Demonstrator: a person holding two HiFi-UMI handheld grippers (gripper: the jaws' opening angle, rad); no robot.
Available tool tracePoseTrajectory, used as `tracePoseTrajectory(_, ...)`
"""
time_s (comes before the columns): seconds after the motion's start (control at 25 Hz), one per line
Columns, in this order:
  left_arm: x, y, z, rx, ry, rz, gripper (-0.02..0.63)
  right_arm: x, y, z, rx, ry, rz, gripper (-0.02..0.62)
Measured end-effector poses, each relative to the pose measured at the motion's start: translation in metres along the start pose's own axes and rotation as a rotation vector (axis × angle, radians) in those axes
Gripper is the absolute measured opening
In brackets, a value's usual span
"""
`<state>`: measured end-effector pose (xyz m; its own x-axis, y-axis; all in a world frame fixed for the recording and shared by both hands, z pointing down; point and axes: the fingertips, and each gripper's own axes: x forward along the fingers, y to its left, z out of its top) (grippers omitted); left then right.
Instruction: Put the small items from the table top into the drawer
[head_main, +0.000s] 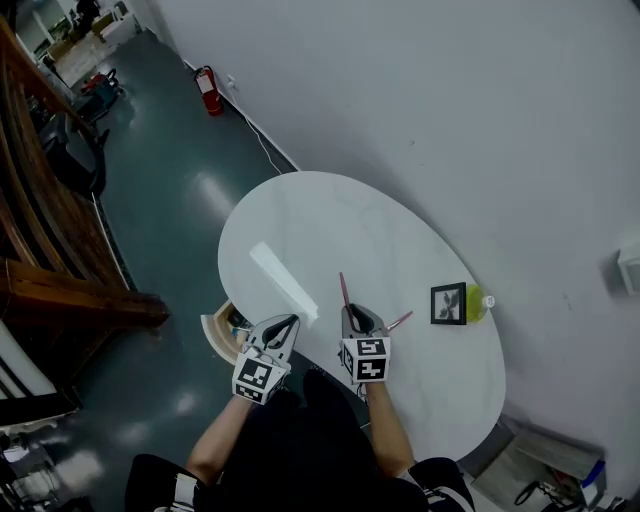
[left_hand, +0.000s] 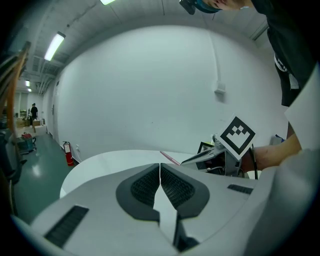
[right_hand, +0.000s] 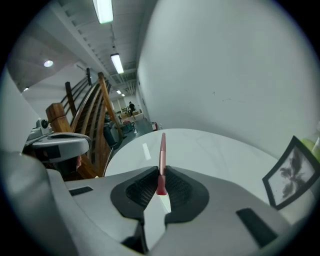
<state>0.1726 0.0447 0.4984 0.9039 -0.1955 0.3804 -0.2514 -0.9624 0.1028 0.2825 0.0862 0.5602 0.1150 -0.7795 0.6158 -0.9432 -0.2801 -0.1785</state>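
frame (head_main: 448, 303) on table (head_main: 330, 220), right side | bottle (head_main: 477, 302) just right of frame | drawer (head_main: 218, 335) below table's near-left edge

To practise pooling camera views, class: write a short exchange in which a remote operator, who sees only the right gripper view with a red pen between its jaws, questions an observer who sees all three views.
Operator: My view shows the red pen clamped in the right gripper above the table. Is the drawer open?
Observer: Yes. The head view shows the drawer pulled out at the table's left edge, close beside the left gripper.
Operator: Is that left gripper carrying anything?
Observer: No. The left gripper view shows its jaws together with nothing between them.
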Motion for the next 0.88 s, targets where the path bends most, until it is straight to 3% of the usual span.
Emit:
tracePoseTrajectory(0.28, -0.051, 0.028, 0.004, -0.017, -0.043, 0.102, 0.021, 0.002, 0.063, 0.016, -0.069, -0.023, 0.094, 0.064)
tracePoseTrajectory(0.88, -0.155, 0.105, -0.028, -0.114, -0.075, 0.360, 0.021, 0.035, 0.211, 0.022, -0.259, 0.013, 0.340, 0.064)
